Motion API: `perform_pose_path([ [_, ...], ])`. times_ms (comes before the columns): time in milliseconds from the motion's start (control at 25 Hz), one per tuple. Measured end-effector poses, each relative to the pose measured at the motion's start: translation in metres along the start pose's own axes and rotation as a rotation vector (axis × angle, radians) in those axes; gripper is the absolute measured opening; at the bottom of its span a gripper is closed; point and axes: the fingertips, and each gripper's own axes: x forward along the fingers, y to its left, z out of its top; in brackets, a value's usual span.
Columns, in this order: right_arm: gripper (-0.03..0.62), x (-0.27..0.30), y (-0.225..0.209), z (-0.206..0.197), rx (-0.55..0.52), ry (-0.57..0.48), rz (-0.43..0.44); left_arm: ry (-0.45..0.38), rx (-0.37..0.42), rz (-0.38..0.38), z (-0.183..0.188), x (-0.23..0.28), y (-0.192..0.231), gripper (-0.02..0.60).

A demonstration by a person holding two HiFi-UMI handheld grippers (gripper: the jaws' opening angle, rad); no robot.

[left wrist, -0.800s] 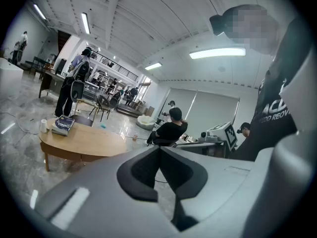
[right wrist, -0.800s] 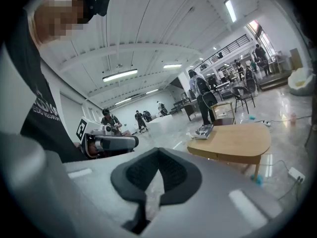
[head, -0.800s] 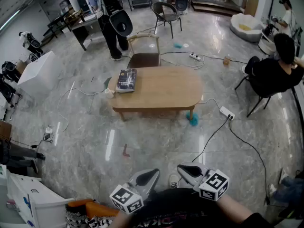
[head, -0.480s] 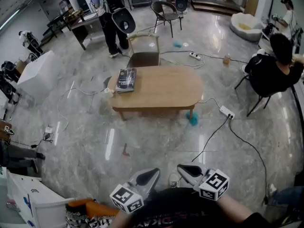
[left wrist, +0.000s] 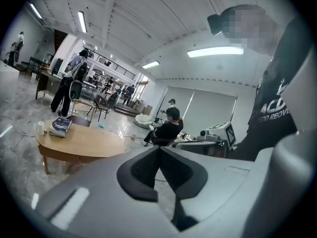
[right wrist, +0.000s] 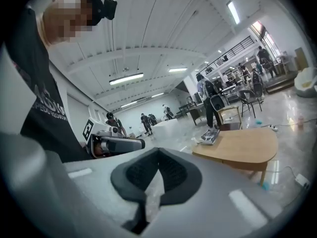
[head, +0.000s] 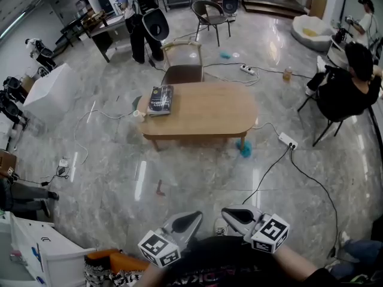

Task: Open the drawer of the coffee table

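The standing person in dark clothes (head: 142,23) at the far side of the room has stepped further from the wooden bench (head: 203,109), and the seated person in black (head: 344,91) at right has leaned a little, while your two grippers keep their place at the bottom of the head view. You hold the left gripper (head: 195,216) and the right gripper (head: 227,211) close in front of your body, side by side and just apart, tips toward the middle of the room. Each gripper's own view shows its jaws clenched, dark pads meeting along one seam with nothing between them. The bench stands well apart from both grippers, across a stretch of glossy marble floor (head: 179,172). It lies at the left of the left gripper view and at the right of the right gripper view. On its top, near the left end, rests a dark book (head: 160,99), and a small white cup (head: 138,116) sits at that same end's edge. A brown chair (head: 182,64) stands just behind the bench, and a teal object (head: 244,150) lies by its near right leg. From here you cannot tell the drawer front from the panel under the top.
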Motion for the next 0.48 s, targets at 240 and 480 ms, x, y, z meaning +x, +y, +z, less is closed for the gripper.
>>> perform_pose_path([
  [240, 0.002, 0.000, -0.007, 0.010, -0.005, -0.041, -0.016, -0.015, 0.071, 0.060, 0.025, -0.013, 0.022, 0.006],
  [480, 0.002, 0.010, -0.030, 0.017, 0.053, -0.089, -0.091, -0.040, 0.050, 0.074, 0.043, -0.025, 0.057, 0.006],
])
